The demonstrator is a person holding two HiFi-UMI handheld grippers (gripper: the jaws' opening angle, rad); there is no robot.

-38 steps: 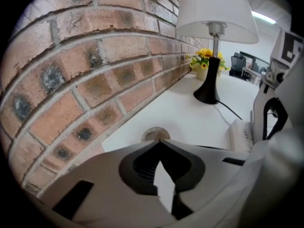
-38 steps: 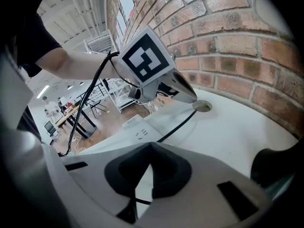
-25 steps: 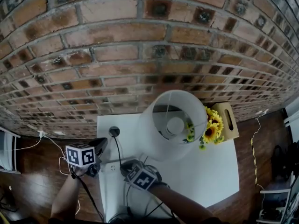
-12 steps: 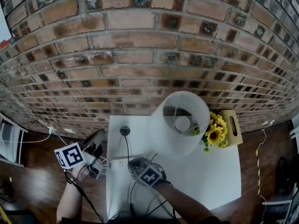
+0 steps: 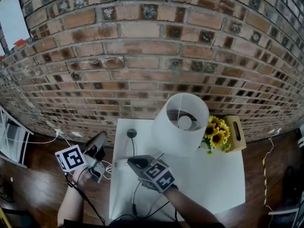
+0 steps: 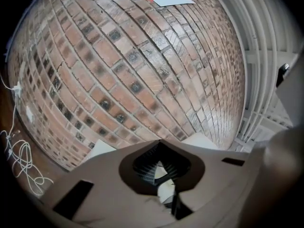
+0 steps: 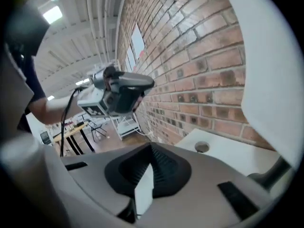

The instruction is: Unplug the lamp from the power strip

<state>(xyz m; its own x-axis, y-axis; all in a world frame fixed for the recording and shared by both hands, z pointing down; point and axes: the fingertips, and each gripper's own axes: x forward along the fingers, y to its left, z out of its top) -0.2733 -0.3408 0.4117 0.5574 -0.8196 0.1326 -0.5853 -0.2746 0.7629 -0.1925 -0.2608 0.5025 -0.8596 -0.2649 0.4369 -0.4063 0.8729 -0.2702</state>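
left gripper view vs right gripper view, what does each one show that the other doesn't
Only the left gripper view: loose white cables on the floor by the wall. Only the right gripper view: the lampshade, the left gripper in the air beside the table, and a flat white thing clamped in the right gripper. Both: the brick wall and a corner of the white table.

The wall (image 5: 142,56) is rough, matt brick with gritty mortar joints. The table (image 5: 213,179) top looks smooth, matt white. The lampshade (image 5: 173,134) is matt white, cloth or paper. The floor (image 5: 33,184) is dark wood with a slight sheen. The left gripper (image 6: 159,141) and right gripper (image 7: 151,146) have matt grey plastic shells with ribbed black linings.
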